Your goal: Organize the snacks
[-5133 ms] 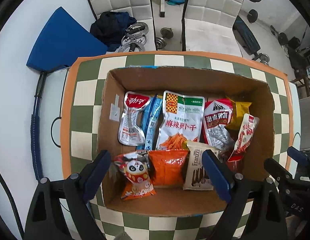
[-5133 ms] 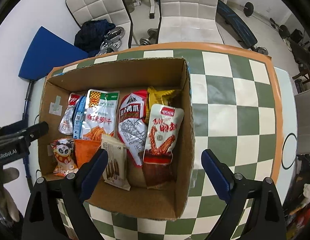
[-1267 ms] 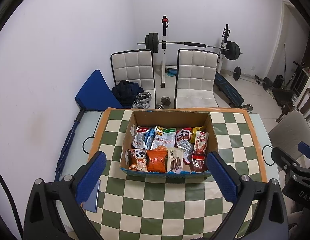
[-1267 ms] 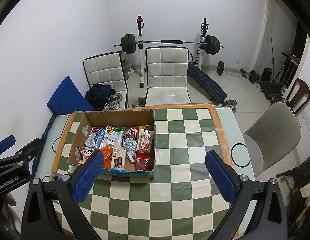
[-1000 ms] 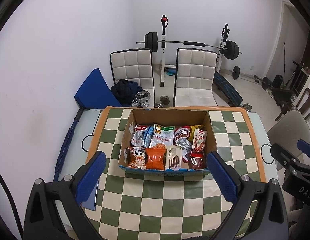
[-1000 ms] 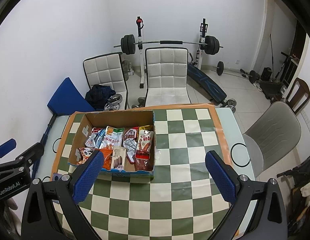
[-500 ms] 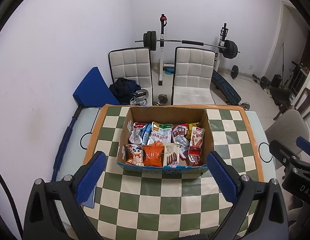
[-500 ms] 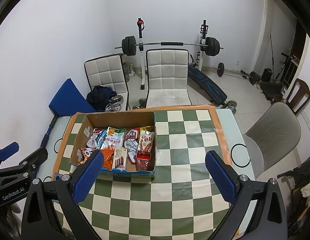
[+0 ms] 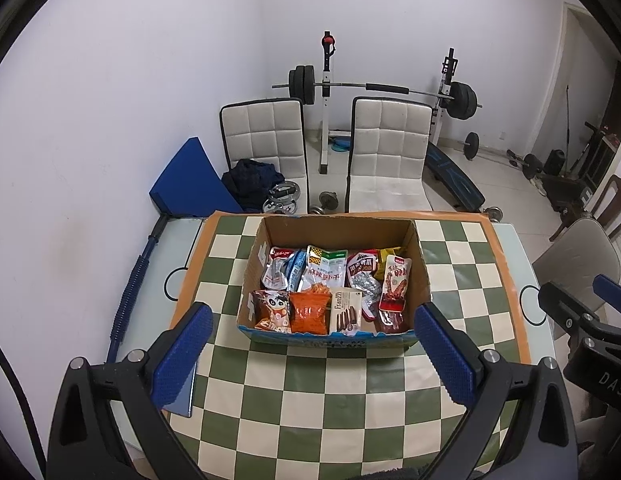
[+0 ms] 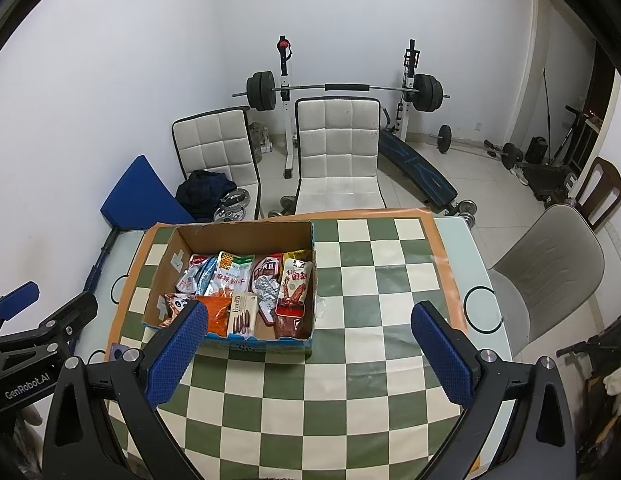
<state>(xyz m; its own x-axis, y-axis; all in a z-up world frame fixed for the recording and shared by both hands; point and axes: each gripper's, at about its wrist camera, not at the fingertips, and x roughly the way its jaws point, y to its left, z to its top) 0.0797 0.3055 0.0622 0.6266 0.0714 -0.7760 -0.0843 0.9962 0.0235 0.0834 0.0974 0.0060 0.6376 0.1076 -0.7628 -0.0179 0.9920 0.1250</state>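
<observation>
Snacks [image 9: 328, 286] in box [image 9: 421, 268]; both claws agape, empty

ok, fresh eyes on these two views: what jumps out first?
The open cardboard box packed with bright snack packets, sitting on the green-and-cream checkered table, draws the eye at once. Behind the table, a barbell on its rack and two white quilted chairs stand against the white wall. Both the left gripper and the right gripper hang open and empty, well back from the box.
</observation>
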